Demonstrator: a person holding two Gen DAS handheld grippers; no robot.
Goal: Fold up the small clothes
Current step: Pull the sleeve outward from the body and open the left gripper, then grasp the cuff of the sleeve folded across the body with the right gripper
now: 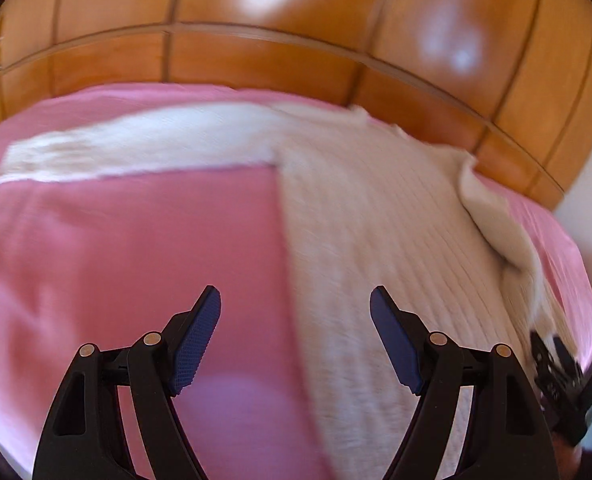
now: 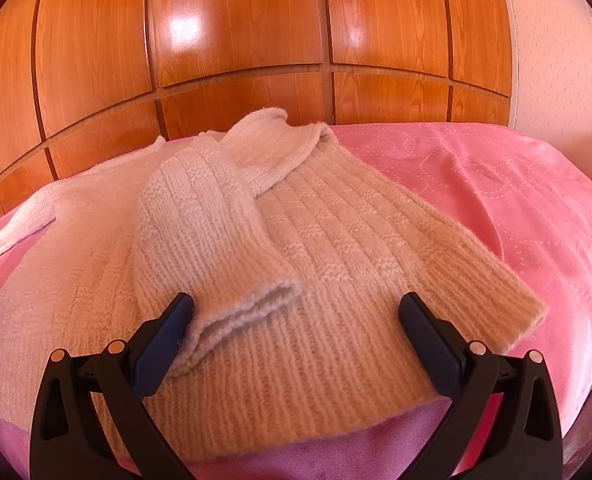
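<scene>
Lying across a pink bedspread [image 2: 476, 184] in front of glossy wooden panels [image 2: 236, 40], a cream knitted sweater [image 2: 336, 264] has its right sleeve [image 2: 200, 232] folded over its body while the left sleeve [image 1: 136, 144] stretches out flat toward the side. Your left gripper [image 1: 295, 336] hovers with its blue pads wide apart and nothing between them, above the sweater's edge. Your right gripper [image 2: 296, 320] also stands spread open, low over the hem, the folded sleeve's cuff [image 2: 248, 304] lying just beside its left finger.
</scene>
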